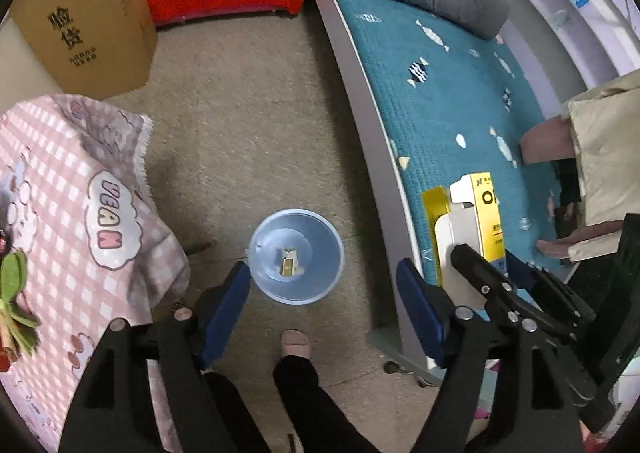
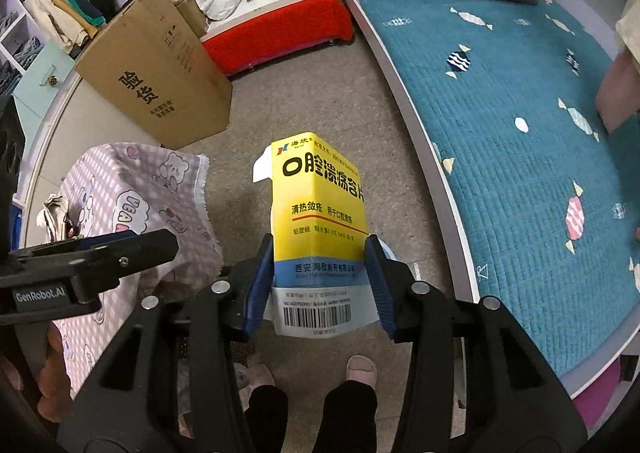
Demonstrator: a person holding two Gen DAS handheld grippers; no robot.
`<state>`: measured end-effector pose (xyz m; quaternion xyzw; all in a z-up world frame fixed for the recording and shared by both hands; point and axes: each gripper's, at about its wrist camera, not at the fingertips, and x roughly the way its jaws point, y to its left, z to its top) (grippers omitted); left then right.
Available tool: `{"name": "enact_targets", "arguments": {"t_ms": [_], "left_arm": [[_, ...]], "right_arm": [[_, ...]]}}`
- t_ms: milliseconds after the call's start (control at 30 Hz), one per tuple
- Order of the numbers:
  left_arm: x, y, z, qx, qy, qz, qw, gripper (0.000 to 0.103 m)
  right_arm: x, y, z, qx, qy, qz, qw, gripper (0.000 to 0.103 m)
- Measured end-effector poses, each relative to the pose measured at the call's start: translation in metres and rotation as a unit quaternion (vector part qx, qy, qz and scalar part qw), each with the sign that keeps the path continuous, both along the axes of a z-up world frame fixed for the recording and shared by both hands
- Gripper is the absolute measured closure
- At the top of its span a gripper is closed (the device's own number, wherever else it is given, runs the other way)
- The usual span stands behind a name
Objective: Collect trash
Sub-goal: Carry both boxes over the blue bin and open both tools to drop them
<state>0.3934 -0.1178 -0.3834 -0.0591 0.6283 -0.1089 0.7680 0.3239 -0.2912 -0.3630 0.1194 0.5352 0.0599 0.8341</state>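
While the left gripper (image 1: 324, 293) hung with jaws apart and empty above the blue bin (image 1: 297, 256), the right gripper (image 2: 320, 277) clamped the yellow medicine box (image 2: 318, 205); it wanted carrying squarely over the bin's mouth before letting go

cardboard box (image 2: 156, 77) | red bench (image 2: 280, 25) | teal bedspread (image 2: 520, 157) | pink checked cloth (image 1: 60, 189)
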Motion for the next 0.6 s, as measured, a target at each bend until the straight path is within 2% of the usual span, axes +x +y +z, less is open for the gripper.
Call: {"name": "enact_targets", "arguments": {"t_ms": [267,367,467,600], "left_arm": [[-0.006,-0.006,0.016,0.051,-0.025,0.006,0.9983,0.026],[-0.010,0.002,0.025,0.060,-0.036,0.013,0.9974,0.025],[-0.014,0.012,0.032,0.062,-0.042,0.021,0.9970,0.025],[-0.019,0.028,0.042,0.064,-0.049,0.026,0.9964,0.024]], "right_arm": [[0.003,0.003,0.004,0.017,-0.005,0.019,1.000,0.056],[0.004,0.005,0.006,0.019,-0.011,0.021,1.000,0.051],[0.005,0.008,0.007,0.013,-0.015,0.015,1.000,0.035],[0.003,0.016,0.013,0.014,-0.020,0.012,1.000,0.034]]}}
